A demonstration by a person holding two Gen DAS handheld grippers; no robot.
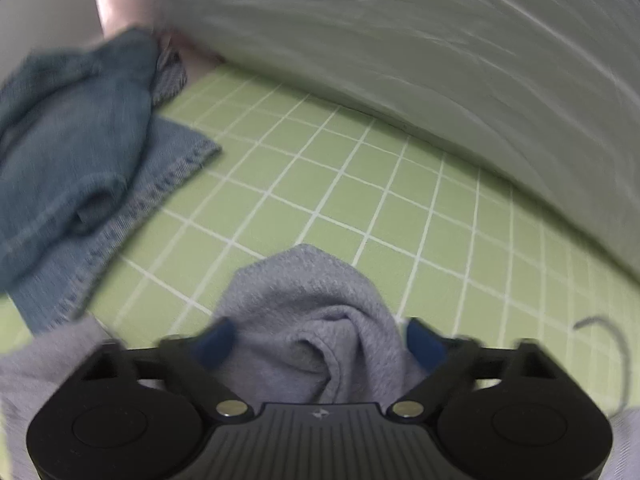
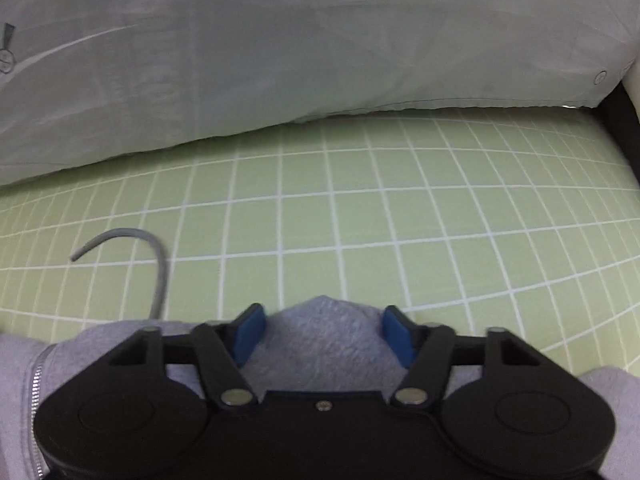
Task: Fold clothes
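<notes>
Left claw [image 1: 316, 344]: spread, the blue pads [image 1: 216, 342] well apart – a bunched peak of the grey hoodie [image 1: 308, 300] rises between them; whether either pad touches the cloth cannot be told.
Right claw [image 2: 322, 334]: also spread, with a low hump of the same grey hoodie [image 2: 324, 344] lying between the blue pads [image 2: 250, 330], not pinched.
Hoodie, place: on the bed [image 2: 360, 216], under both claws, away from the pillow edge of the bed.
Hoodie, look: light heather-grey fleece, crumpled into soft folds at the left claw – smoother at the right one; a metal zipper [image 2: 36, 400] runs down its left part in the right wrist view.
Drawstring [image 2: 152, 256]: a grey cord curving out from the hoodie in a hook shape over the sheet.
Blue-grey garment [image 1: 80, 152]: heaped beside the hoodie toward the left side of the bed, one stitched hem corner lying flat; blurred.
Bed sheet: pale green with a white grid.
Pillow [image 2: 280, 48]: white, along the far edge of the bed, with an orange and green print near its upper left corner.
</notes>
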